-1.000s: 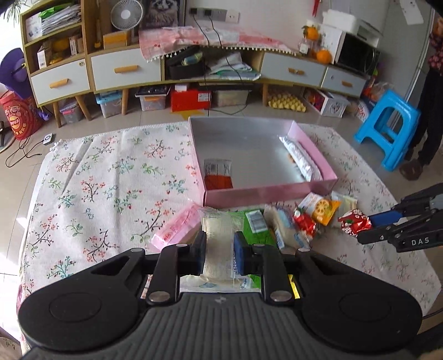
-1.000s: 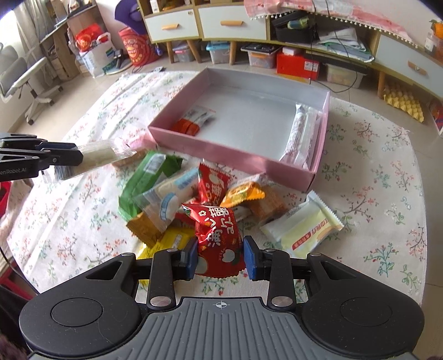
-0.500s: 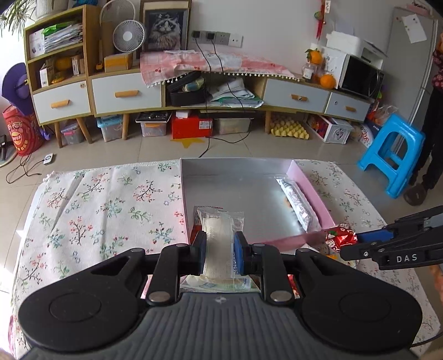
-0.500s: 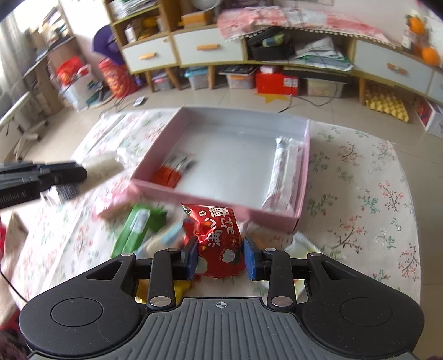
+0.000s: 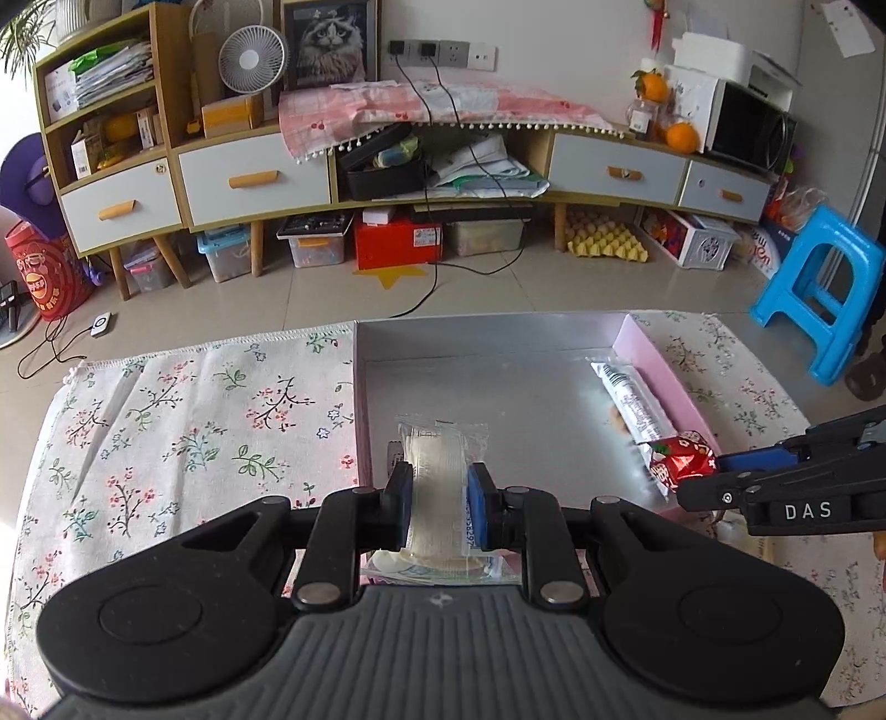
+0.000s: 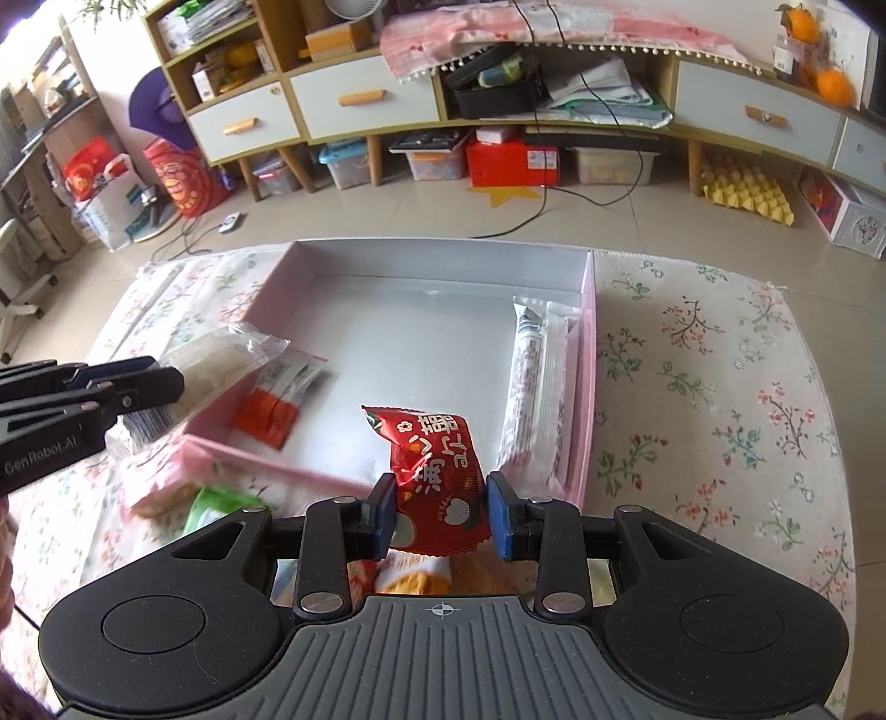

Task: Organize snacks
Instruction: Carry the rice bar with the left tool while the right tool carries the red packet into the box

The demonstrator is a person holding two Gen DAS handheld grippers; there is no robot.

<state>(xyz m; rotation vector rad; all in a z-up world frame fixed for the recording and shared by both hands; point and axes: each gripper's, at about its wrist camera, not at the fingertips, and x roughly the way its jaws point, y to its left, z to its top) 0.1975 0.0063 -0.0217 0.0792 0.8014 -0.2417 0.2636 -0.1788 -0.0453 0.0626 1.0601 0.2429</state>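
my left gripper [image 5: 440,501] is clamped on a clear pale snack packet [image 5: 437,465] and my right gripper [image 6: 441,516] on a red snack packet [image 6: 434,471], both above the pink box [image 6: 588,387].

A living room with a long low cabinet along a white wall

The floor [image 5: 498,288] has pale beige tiles, and black cables run over it. A wooden cabinet [image 5: 255,177] with white drawers and orange handles stands against the wall [image 5: 554,33]; a pink cloth [image 5: 443,105] lies on top of it. At its left end an open shelf [image 5: 99,94] holds papers and boxes, with a small white fan [image 5: 252,60] and a framed cat picture [image 5: 329,41] beside it. A microwave [image 5: 747,127] and oranges [image 5: 681,135] stand at the right end. Under the cabinet there are plastic boxes, a red box [image 5: 396,243] and yellow egg trays [image 5: 603,241]. A blue plastic stool [image 5: 819,288] stands at the right. Soft daylight fills the room.
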